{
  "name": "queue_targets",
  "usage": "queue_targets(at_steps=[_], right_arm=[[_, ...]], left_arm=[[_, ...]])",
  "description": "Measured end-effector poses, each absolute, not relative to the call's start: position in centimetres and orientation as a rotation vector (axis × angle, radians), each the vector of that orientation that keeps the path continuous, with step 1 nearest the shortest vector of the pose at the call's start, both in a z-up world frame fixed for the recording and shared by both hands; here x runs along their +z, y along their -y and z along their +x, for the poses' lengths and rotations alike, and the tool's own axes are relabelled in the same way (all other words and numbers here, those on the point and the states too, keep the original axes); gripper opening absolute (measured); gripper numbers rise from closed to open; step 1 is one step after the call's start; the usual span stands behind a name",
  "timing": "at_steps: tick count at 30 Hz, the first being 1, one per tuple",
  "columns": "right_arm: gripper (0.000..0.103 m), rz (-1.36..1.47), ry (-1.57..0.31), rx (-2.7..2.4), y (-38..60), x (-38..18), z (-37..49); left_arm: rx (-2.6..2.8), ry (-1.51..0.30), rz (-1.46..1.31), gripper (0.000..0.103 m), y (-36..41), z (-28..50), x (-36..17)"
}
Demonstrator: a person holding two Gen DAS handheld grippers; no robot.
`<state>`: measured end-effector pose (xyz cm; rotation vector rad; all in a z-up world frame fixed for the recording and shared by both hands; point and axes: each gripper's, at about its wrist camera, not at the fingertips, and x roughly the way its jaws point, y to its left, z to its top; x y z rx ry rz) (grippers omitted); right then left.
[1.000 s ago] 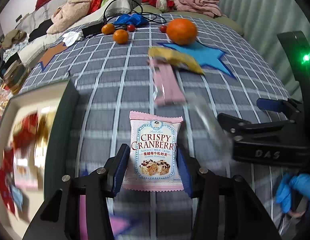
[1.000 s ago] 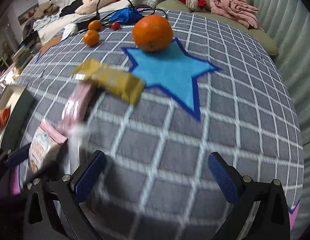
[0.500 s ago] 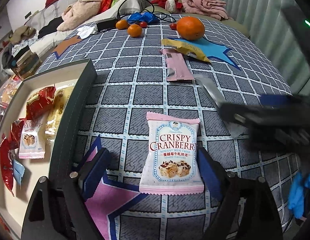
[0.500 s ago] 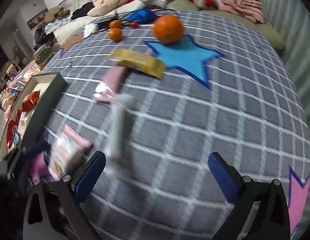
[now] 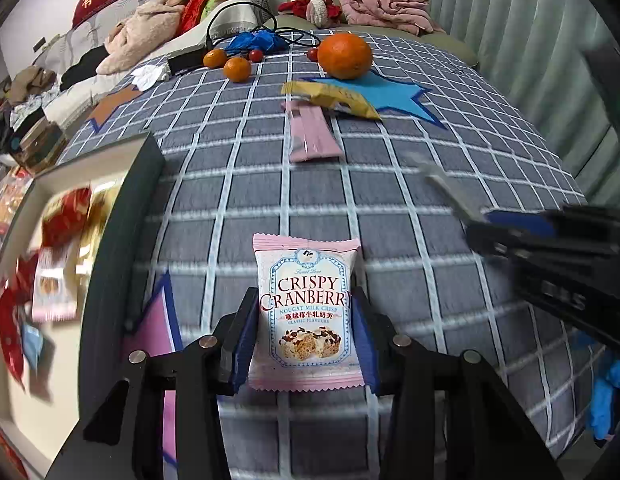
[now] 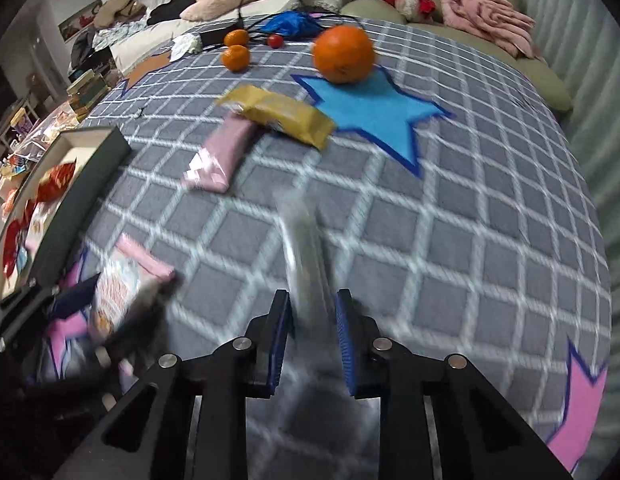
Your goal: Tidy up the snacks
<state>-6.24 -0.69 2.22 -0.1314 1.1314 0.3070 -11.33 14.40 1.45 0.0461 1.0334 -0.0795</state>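
On the checked worktop (image 6: 489, 208) four snack packets lie outside the box: one cranberry packet (image 5: 308, 312) at 6 o'clock in the left wrist view, one pink bar (image 5: 311, 136) and one yellow bar (image 5: 333, 98) at 12 o'clock, and one blurred silvery packet (image 6: 306, 264). Fruit counts one large orange (image 5: 345, 56), two small oranges (image 5: 237, 69) and two small red fruits (image 5: 256, 55), all toward 12 o'clock. One dark-walled box (image 5: 122, 224) sits at 9 o'clock, its contents too blurred to count.
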Motion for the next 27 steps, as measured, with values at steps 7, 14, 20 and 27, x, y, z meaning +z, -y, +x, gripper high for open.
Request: queue_targets(at_steps=[7, 14, 20, 27], right_arm=[[0.028, -0.082, -1.133, 0.271, 4.2, 2.6, -12.8], [0.094, -0.091, -1.081, 0.238, 3.7, 2.8, -12.2], [0.103, -0.097, -1.066, 0.177, 3.3, 1.0, -10.7], [0.103, -0.105, -0.998, 0.199, 3.5, 0.9, -11.6]], left_arm=[[-0.069, -1.029, 0.042, 0.092, -14.3, -14.4, 0.9], [-0.067, -1.005, 0.033, 0.103, -14.7, -13.4, 0.3], [-0.092, -0.966, 0.04, 0.103, -14.8, -13.7, 0.2], [-0.094, -0.952, 0.04, 0.103, -14.6, -14.0, 0.2]])
